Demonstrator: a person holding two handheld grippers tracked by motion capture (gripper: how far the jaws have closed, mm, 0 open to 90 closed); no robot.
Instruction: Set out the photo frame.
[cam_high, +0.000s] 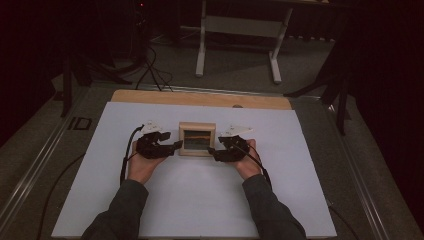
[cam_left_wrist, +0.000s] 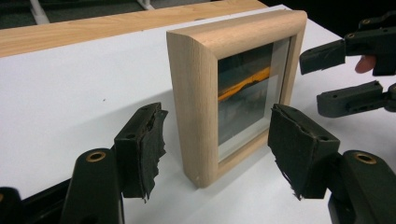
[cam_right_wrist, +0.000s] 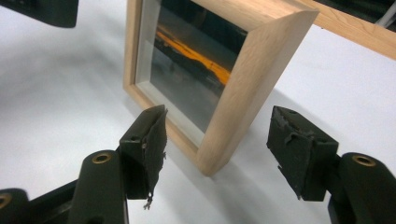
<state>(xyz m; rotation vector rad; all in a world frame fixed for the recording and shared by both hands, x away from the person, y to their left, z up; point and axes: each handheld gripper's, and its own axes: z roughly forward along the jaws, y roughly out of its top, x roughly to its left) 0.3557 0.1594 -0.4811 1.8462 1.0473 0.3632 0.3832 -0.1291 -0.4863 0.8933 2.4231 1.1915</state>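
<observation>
A small pale wooden picture frame (cam_high: 197, 139) stands upright on the white tabletop (cam_high: 200, 200), holding a dark picture with an orange streak. My left gripper (cam_high: 176, 146) sits just left of the frame and my right gripper (cam_high: 212, 151) just right of it. In the left gripper view, the frame's near corner (cam_left_wrist: 198, 116) stands between the open left gripper (cam_left_wrist: 217, 144); its pads (cam_left_wrist: 149, 135) stay clear of the wood. In the right gripper view, the frame's corner (cam_right_wrist: 243, 93) sits between the wide-open right gripper (cam_right_wrist: 223, 144), with neither pad (cam_right_wrist: 294, 140) touching it.
A wooden strip (cam_high: 200, 98) runs along the table's far edge. Beyond it stand a white-legged stand (cam_high: 240, 30) and dark tripod legs (cam_high: 330, 85), with cables (cam_high: 150, 70) on the floor. The right gripper's jaws (cam_left_wrist: 345, 74) show past the frame in the left gripper view.
</observation>
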